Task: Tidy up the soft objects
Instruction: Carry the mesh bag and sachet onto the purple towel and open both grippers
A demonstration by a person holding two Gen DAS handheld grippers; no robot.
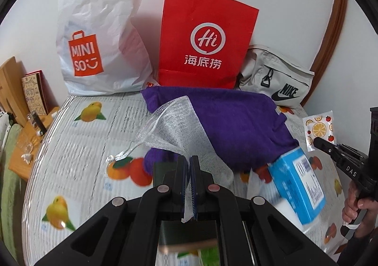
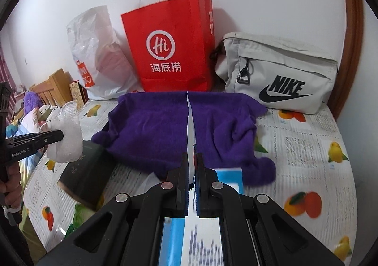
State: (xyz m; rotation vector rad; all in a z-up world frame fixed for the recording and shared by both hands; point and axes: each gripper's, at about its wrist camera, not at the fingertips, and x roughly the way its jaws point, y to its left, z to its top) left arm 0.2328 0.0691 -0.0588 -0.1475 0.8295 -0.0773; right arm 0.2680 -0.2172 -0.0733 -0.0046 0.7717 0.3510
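White mesh pouch [image 1: 176,124] pinched in the left claw [image 1: 189,166], above the purple towel [image 1: 236,119].

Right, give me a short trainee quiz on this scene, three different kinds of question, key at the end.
1. True or false: the left gripper is shut on the white mesh pouch.
2. Which bag stands between the white plastic bag and the grey Nike bag? A) red paper bag B) blue paper bag C) black backpack
3. Fill in: the right gripper pinches a small packet printed with ____.

Key: 1 true; 2 A; 3 fruit.
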